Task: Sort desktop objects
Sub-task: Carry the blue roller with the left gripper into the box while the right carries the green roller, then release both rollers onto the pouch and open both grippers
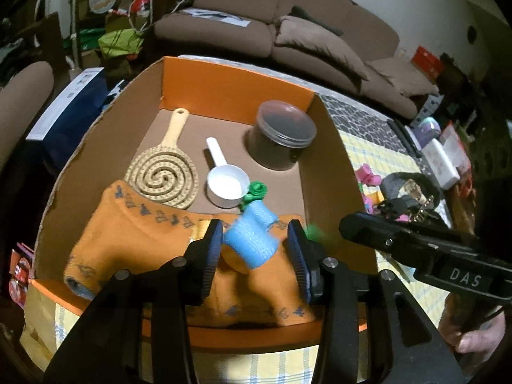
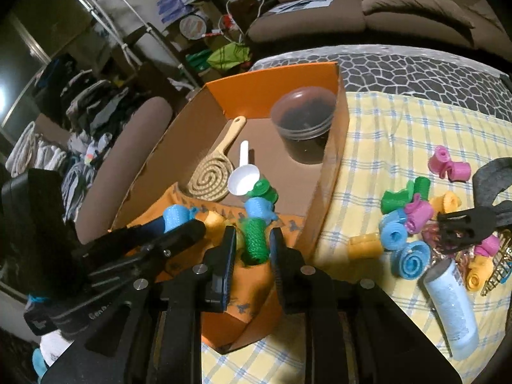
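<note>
Both grippers hover over an orange cardboard box [image 1: 224, 86]. My left gripper [image 1: 254, 240] is open; a blue hair roller [image 1: 251, 243] sits between its jaws with gaps on both sides, above orange socks [image 1: 128, 233]. My right gripper [image 2: 252, 243] is open around a green hair roller [image 2: 252, 240], gaps showing on both sides. Another blue roller [image 2: 259, 208] and a green one [image 2: 262, 188] lie in the box. Several coloured rollers [image 2: 412, 214] lie on the checked cloth to the right.
The box also holds a spiral brush [image 1: 163, 176], a white scoop [image 1: 225, 182] and a dark lidded jar [image 1: 281, 134]. A pale blue tube [image 2: 451, 304], a black clip [image 2: 467, 224] and a gold item [image 2: 502, 268] lie on the cloth [image 2: 384, 160]. A brown sofa [image 1: 288, 32] stands behind.
</note>
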Demonstrator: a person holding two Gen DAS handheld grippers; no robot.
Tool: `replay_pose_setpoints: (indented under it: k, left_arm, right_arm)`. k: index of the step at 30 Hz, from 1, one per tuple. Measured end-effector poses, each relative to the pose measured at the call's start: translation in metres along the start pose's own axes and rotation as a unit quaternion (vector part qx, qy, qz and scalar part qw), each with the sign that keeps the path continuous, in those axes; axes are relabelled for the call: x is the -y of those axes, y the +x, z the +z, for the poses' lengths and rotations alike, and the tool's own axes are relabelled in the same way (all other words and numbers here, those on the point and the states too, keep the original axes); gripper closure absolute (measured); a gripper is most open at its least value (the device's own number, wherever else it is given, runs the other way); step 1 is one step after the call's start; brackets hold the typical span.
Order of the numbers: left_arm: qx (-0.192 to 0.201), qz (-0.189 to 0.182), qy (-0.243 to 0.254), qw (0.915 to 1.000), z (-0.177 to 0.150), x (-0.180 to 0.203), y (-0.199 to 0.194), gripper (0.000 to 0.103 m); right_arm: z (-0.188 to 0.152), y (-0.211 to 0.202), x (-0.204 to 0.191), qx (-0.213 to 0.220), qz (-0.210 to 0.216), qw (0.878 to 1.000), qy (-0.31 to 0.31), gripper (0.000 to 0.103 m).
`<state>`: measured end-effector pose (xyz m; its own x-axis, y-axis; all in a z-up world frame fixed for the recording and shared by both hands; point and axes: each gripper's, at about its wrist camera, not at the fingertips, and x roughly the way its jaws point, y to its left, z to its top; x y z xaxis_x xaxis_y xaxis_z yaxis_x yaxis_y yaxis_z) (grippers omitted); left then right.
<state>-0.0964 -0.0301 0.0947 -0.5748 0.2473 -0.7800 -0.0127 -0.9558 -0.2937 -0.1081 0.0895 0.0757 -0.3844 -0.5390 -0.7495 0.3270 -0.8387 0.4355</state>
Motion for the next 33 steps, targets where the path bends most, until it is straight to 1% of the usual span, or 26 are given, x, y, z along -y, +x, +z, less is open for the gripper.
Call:
replay_pose_setpoints:
  k: [1, 2, 4, 5, 9, 12, 14, 15, 17, 18, 20, 21, 24, 27, 30, 32, 33]
  left_arm:
    - [0.0, -0.001, -0.004, 1.0, 0.0, -0.003, 0.0, 0.058]
    - [0.0, -0.001, -0.007, 1.0, 0.001, -0.005, -0.001, 0.058]
    - [0.001, 0.0, -0.011, 0.9999, 0.001, -0.009, -0.003, 0.056]
    - [0.002, 0.0, -0.012, 0.9999, 0.002, -0.01, -0.003, 0.053]
    - [0.007, 0.0, -0.015, 0.9999, 0.002, -0.012, -0.006, 0.049]
    - [0.008, 0.001, -0.016, 0.9998, 0.003, -0.012, -0.006, 0.044]
    - [0.011, -0.001, -0.023, 0.9997, 0.004, -0.013, -0.007, 0.036]
    - [0.013, -0.002, -0.026, 0.9996, 0.004, -0.014, -0.008, 0.035]
    - [0.016, -0.002, -0.03, 0.9994, 0.004, -0.016, -0.009, 0.031]
    - [0.018, -0.001, -0.03, 0.9994, 0.004, -0.017, -0.01, 0.031]
    - [0.02, 0.002, -0.03, 0.9993, 0.003, -0.017, -0.012, 0.029]
    - [0.022, 0.004, -0.031, 0.9993, 0.002, -0.017, -0.014, 0.029]
    - [0.028, 0.004, -0.026, 0.9992, -0.001, -0.013, -0.018, 0.028]
    - [0.033, 0.011, -0.016, 0.9993, -0.003, -0.007, -0.021, 0.027]
    - [0.04, 0.015, -0.006, 0.9991, -0.008, 0.002, -0.025, 0.019]
    - [0.047, 0.015, 0.001, 0.9988, -0.011, 0.007, -0.029, 0.01]
    - [0.051, 0.016, 0.004, 0.9985, -0.012, 0.01, -0.031, 0.009]
  right_arm:
    - [0.0, 0.001, 0.0, 0.0, -0.001, 1.0, 0.001, 0.075]
    - [0.001, 0.002, -0.001, 0.0, 0.0, 1.0, 0.002, 0.07]
    - [0.001, 0.0, -0.001, 0.005, 0.005, 1.0, 0.004, 0.064]
    - [0.001, 0.0, -0.002, 0.007, 0.004, 1.0, 0.005, 0.064]
    - [0.002, -0.003, -0.001, 0.012, 0.001, 1.0, 0.007, 0.062]
    - [0.003, -0.006, -0.001, 0.016, -0.001, 1.0, 0.007, 0.06]
    - [0.004, -0.008, -0.001, 0.016, 0.001, 1.0, 0.005, 0.057]
    - [0.004, -0.009, -0.002, 0.017, 0.001, 1.0, 0.003, 0.056]
    - [0.003, -0.011, -0.003, 0.019, 0.001, 1.0, 0.0, 0.051]
    - [0.003, -0.012, -0.004, 0.02, 0.001, 1.0, -0.002, 0.05]
    - [0.002, -0.015, -0.006, 0.023, -0.004, 1.0, -0.006, 0.041]
    - [0.002, -0.016, -0.006, 0.024, -0.007, 1.0, -0.01, 0.039]
    - [0.0, -0.023, -0.008, 0.028, -0.011, 0.999, -0.02, 0.036]
    - [-0.004, -0.032, -0.007, 0.035, -0.022, 0.999, -0.027, 0.032]
    - [-0.01, -0.04, -0.002, 0.042, -0.028, 0.998, -0.024, 0.024]
    - [-0.014, -0.044, 0.002, 0.043, -0.035, 0.998, -0.022, 0.018]
    - [-0.017, -0.046, 0.004, 0.042, -0.04, 0.998, -0.022, 0.016]
